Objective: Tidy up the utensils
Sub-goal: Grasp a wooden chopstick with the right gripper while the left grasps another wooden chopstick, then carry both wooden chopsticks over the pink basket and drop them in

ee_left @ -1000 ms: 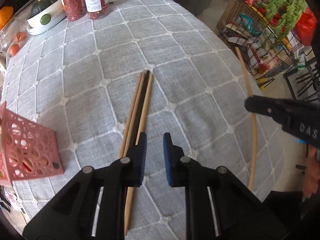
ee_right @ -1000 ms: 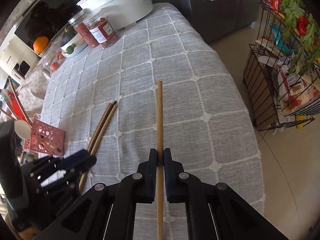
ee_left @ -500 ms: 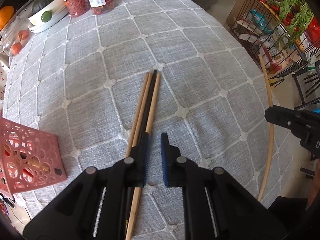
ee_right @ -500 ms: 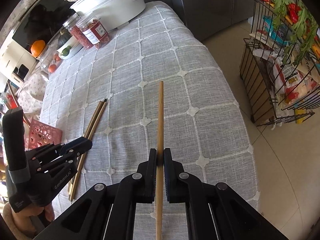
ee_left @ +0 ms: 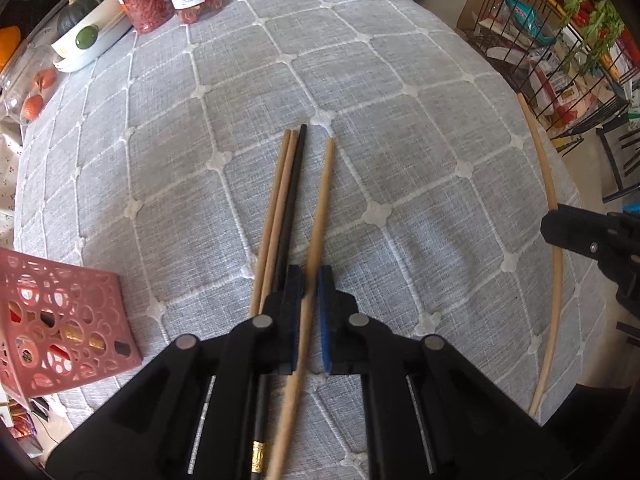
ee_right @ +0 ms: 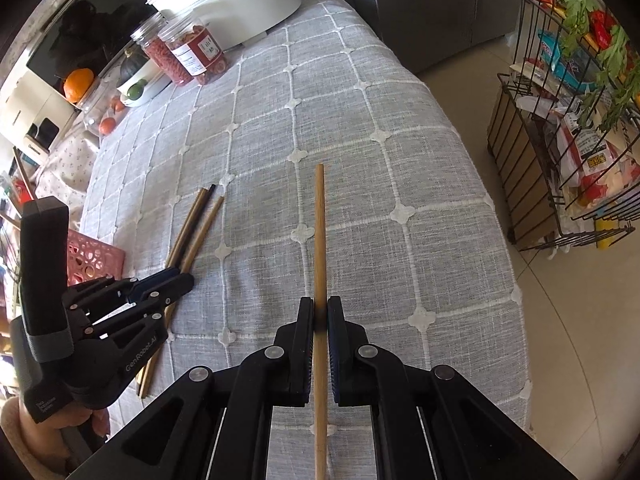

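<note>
On the grey quilted tablecloth, my left gripper has its jaws closing on a wooden chopstick, with the pads pressed on its shaft. That stick's tip angles away from two wooden chopsticks and a black chopstick lying just left. A pink perforated basket with utensils sits at the lower left. My right gripper is shut on another long wooden chopstick, held above the cloth near the table's right edge. In the right wrist view my left gripper is at the lower left, over the bundle.
Two jars of red contents, a white pot and a white dish with fruit stand at the far end. A black wire rack of groceries stands on the floor to the right, past the table edge.
My left gripper's jaws have closed on the rightmost wooden chopstick, and its tip has swung right, away from the other three. The right gripper keeps its chopstick and has not moved.
</note>
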Action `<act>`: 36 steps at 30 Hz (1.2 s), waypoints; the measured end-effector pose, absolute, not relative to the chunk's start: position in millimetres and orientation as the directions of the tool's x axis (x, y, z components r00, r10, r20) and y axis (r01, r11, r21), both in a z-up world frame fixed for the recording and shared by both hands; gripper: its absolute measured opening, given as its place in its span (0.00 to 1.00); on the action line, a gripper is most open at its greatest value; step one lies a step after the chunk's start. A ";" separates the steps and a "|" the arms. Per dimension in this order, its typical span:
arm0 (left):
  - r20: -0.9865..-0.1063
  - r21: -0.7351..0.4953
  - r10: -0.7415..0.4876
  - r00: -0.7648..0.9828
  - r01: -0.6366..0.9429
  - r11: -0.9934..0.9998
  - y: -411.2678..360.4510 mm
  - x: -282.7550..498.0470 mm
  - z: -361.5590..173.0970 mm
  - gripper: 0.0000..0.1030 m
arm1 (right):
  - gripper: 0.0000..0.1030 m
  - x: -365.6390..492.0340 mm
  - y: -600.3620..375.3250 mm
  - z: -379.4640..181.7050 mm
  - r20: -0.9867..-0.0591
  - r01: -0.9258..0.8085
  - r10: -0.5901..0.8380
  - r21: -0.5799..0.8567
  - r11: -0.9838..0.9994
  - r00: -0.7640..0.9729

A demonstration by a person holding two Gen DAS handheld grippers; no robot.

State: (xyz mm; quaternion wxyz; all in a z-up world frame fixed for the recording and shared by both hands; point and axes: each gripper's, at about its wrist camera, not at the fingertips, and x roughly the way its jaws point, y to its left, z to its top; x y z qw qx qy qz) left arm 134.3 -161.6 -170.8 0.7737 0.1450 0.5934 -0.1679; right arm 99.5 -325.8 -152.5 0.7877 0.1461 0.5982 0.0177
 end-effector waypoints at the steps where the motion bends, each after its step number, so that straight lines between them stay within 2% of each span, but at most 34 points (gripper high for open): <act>1: -0.963 0.029 -0.091 0.252 0.435 0.900 -163.9 131.5 -168.6 0.07 | 0.07 99.8 -325.0 -152.2 -0.937 0.144 0.203 0.251 0.957 0.284; 23: -0.818 -0.034 -0.307 0.486 0.492 0.870 -106.0 56.7 -57.1 0.07 | 0.07 77.8 -273.8 -86.2 -0.869 -0.017 0.222 0.240 0.971 0.442; 29: -0.742 -0.074 -0.374 0.557 0.486 0.871 -88.3 42.4 -31.4 0.07 | 0.07 73.1 -261.2 -67.1 -0.834 -0.045 0.226 0.236 0.971 0.504; 36: -0.606 -0.133 -0.454 0.654 0.479 0.868 -56.0 31.4 14.1 0.07 | 0.07 68.9 -244.1 -29.5 -0.751 -0.081 0.250 0.254 0.964 0.611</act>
